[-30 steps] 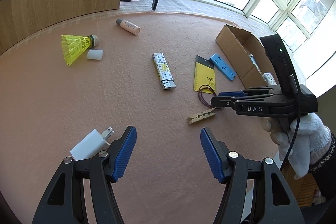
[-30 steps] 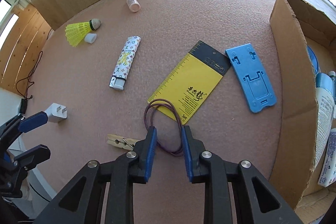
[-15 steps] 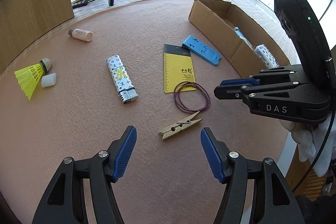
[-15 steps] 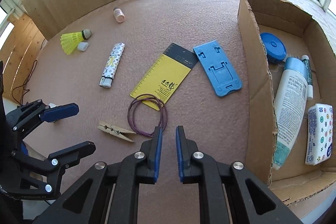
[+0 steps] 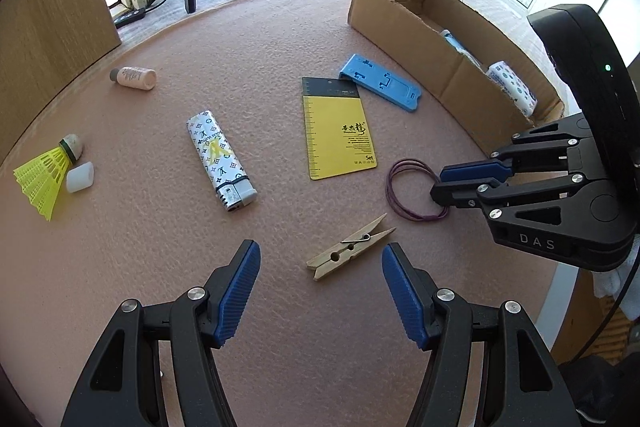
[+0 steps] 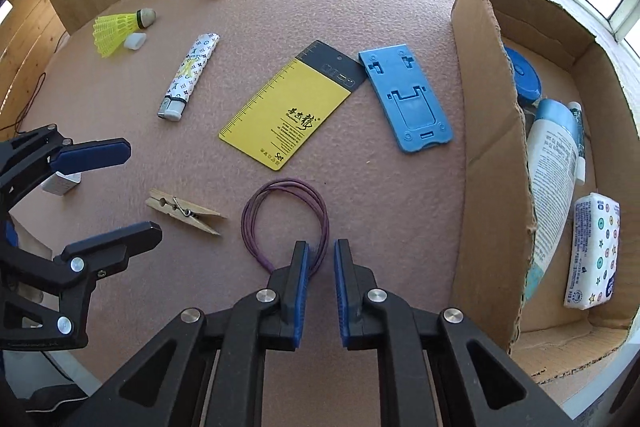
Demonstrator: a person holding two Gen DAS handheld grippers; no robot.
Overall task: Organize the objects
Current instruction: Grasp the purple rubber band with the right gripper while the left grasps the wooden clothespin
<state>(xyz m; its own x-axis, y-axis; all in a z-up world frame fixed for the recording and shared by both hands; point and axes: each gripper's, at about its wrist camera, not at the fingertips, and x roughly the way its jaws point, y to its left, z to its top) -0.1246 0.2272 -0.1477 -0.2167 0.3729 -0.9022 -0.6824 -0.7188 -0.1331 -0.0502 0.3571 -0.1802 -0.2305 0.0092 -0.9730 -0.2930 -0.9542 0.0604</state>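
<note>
A purple elastic band (image 6: 256,211) lies on the pink mat. My right gripper (image 6: 322,246) points down at its near edge, jaws almost shut. The band's strands sit in the narrow gap against the left pad, and bare mat shows beside the other pad. In the left wrist view that gripper (image 5: 438,183) touches the band (image 5: 394,195) at its right side. A wooden clothespin (image 5: 350,247) lies flat between the fingertips of my left gripper (image 5: 320,249), which is wide open and holds nothing.
A cardboard box (image 6: 480,107) at the right holds a lotion tube (image 6: 552,167), a tissue pack (image 6: 592,251) and a blue round case (image 6: 524,75). A yellow ruler card (image 5: 340,135), blue phone stand (image 5: 380,83), lighter (image 5: 220,159), shuttlecock (image 5: 44,171), small bottle (image 5: 134,78) and white charger (image 6: 62,183) lie on the mat.
My left gripper swung from beside the white charger to over the clothespin, rolling as it went. The right jaws narrowed, and the band slid slightly off the yellow card toward them.
</note>
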